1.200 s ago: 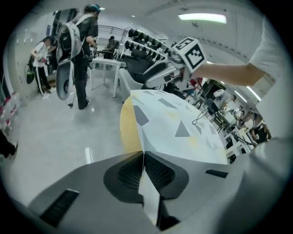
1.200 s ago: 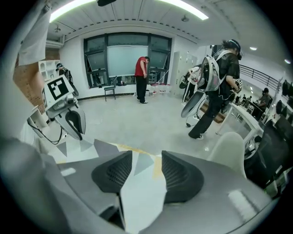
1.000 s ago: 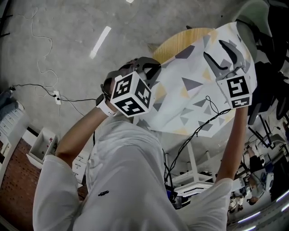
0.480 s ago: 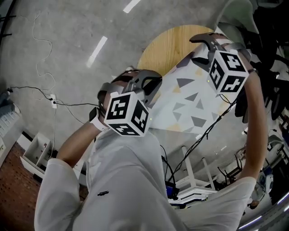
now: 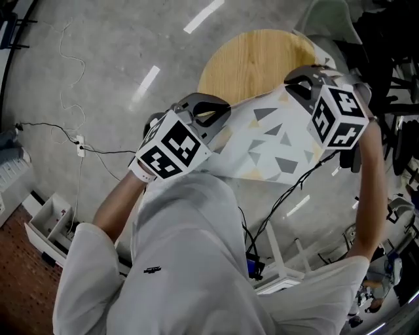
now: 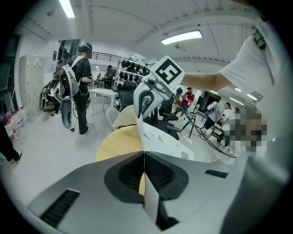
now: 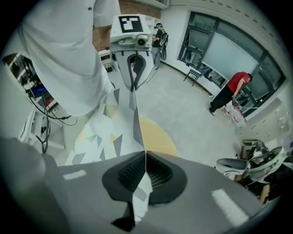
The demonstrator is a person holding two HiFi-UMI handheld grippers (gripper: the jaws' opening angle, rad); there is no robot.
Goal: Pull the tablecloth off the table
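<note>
The white tablecloth [image 5: 268, 147] with grey and yellow triangles hangs stretched between my two grippers, above the near edge of the round wooden table [image 5: 252, 62]. My left gripper [image 5: 208, 110] is shut on the cloth's left edge; the left gripper view shows the fabric [image 6: 160, 137] pinched in the left gripper [image 6: 144, 153]. My right gripper [image 5: 298, 84] has just closed its jaws on the cloth's right edge. In the right gripper view a fold of cloth [image 7: 114, 132] runs through the right gripper [image 7: 145, 153], with the table [image 7: 160, 137] below.
Cables and a power strip [image 5: 82, 141] lie on the concrete floor at left, near a white crate [image 5: 42, 226]. A white stand [image 5: 281, 262] is under my right arm. Chairs [image 5: 334, 16] crowd the far right. People [image 6: 82, 87] stand further off in the room.
The right gripper went from open above the cloth to shut on its edge. Both grippers rose, and the cloth slid off most of the table, baring more wood.
</note>
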